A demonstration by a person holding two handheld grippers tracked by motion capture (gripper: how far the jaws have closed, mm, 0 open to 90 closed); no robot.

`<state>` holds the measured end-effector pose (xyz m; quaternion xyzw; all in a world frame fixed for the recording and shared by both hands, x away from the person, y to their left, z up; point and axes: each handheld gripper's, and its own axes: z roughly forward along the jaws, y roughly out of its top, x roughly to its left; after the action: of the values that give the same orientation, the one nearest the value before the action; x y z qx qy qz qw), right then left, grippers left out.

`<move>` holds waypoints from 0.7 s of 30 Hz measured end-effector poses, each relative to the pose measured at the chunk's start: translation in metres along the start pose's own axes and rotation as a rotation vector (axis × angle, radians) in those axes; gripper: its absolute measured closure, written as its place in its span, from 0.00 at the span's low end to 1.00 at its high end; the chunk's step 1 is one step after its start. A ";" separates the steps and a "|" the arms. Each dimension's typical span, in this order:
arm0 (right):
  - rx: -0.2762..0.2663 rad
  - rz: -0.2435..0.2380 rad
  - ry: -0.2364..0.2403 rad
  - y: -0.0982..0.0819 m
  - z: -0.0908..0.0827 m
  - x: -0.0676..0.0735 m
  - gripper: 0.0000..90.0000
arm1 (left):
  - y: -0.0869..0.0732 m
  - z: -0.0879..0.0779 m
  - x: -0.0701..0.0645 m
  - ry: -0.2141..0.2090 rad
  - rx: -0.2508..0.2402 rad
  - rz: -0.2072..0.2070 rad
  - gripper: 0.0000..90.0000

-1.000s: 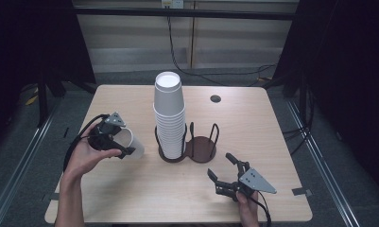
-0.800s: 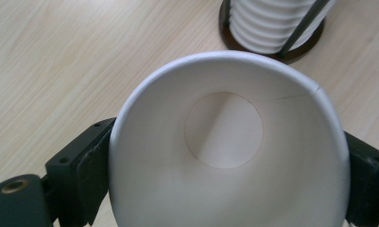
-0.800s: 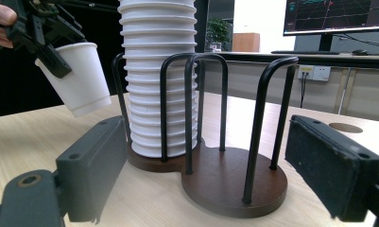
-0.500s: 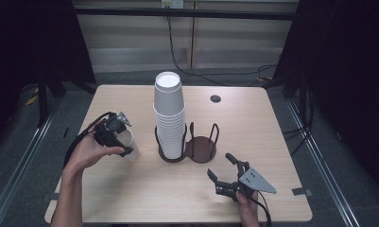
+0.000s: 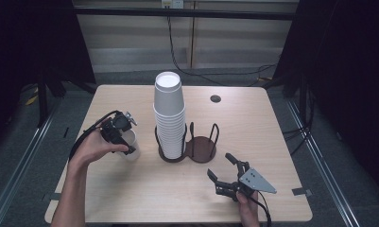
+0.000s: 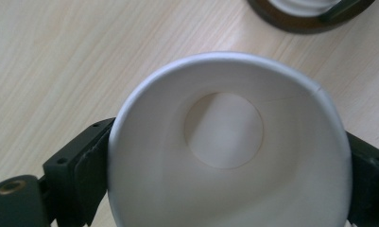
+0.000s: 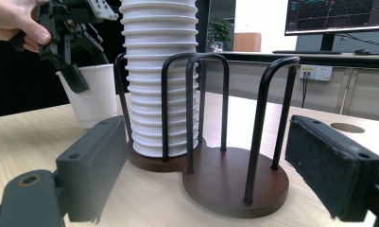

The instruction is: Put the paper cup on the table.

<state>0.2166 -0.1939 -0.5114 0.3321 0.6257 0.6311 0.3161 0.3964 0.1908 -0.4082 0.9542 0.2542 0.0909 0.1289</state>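
One white paper cup [image 6: 225, 156] between the left gripper [image 5: 123, 137] jaws.

Tall stack of white cups [image 7: 159, 75] in a dark wire holder [image 7: 215, 161], own jaws spread wide, other gripper [image 7: 76, 78] clasping a single cup [image 7: 95, 101].

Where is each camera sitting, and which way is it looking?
High view: above the person's side, looking forward and down on the table; forearms, hands, left claw and right claw show.
Left gripper view: on the left claw, looking into the white cup between its jaws.
Right gripper view: on the right claw, low, facing the cup holder and cup stack; its jaws show, and the other hand.
All three share the white cup and the holder.
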 end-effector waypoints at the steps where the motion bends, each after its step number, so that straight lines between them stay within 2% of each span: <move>1: 0.000 0.000 0.000 0.000 0.000 0.000 0.15 | 0.001 0.002 0.002 0.005 0.010 -0.004 0.09; 4: 0.000 0.000 0.001 0.000 0.000 0.000 0.15 | 0.003 0.007 0.004 0.035 0.015 -0.017 0.09; 7: -0.002 -0.001 0.002 0.000 0.000 0.000 0.15 | 0.005 0.010 0.003 0.017 0.020 -0.003 0.08; 12: -0.002 -0.001 0.002 0.000 0.000 0.000 0.15 | 0.008 0.014 0.003 0.022 0.025 0.006 0.07; 15: -0.001 0.000 0.002 0.000 0.000 0.000 0.15 | 0.008 0.019 0.003 0.028 0.052 0.010 0.06; 21: -0.001 0.000 0.002 0.000 0.000 0.000 0.15 | 0.007 0.025 0.003 0.029 0.054 0.002 0.06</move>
<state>0.2167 -0.1940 -0.5115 0.3314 0.6259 0.6316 0.3154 0.4084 0.1821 -0.4296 0.9561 0.2576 0.0979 0.0995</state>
